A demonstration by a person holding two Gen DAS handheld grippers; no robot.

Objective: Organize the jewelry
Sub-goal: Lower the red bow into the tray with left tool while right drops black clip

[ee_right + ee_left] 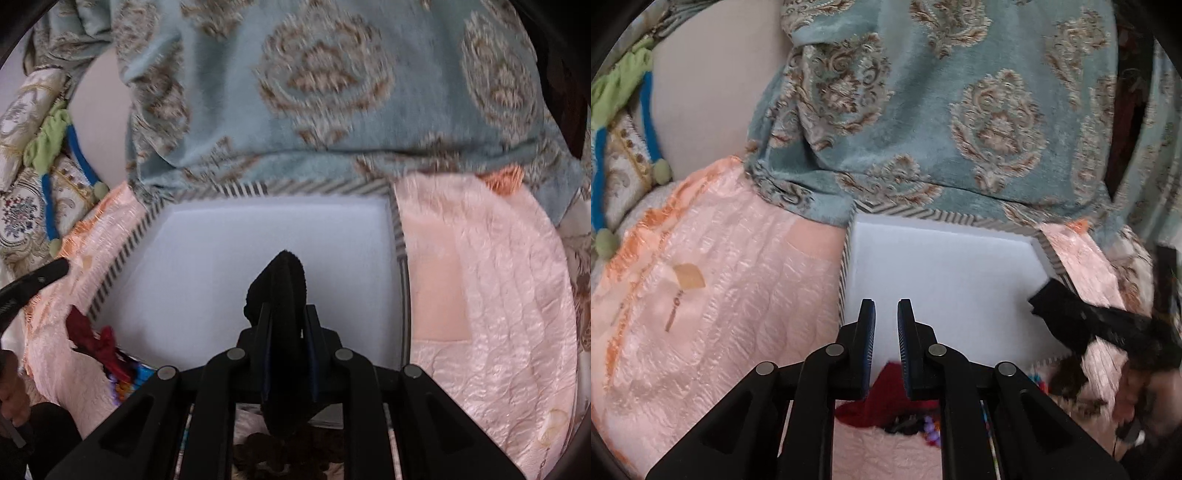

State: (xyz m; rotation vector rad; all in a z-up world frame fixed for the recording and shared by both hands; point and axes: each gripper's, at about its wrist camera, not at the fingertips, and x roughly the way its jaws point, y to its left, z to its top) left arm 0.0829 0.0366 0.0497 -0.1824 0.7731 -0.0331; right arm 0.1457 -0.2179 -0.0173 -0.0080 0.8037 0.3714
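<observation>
So the right gripper [286, 314] is clamped on a fuzzy black scrunchie-looking thing [279, 284], held over the near edge of the white striped-rim box [207, 251] sitting on the pink bedspread [480, 277]. The left gripper [886, 321] has its 2 jaws parted a little with nothing between them (just hanging over the box's near-left corner). More jewelry, a red piece [886, 398] and colorful beads [932, 424], sits by the box's near edge.
</observation>
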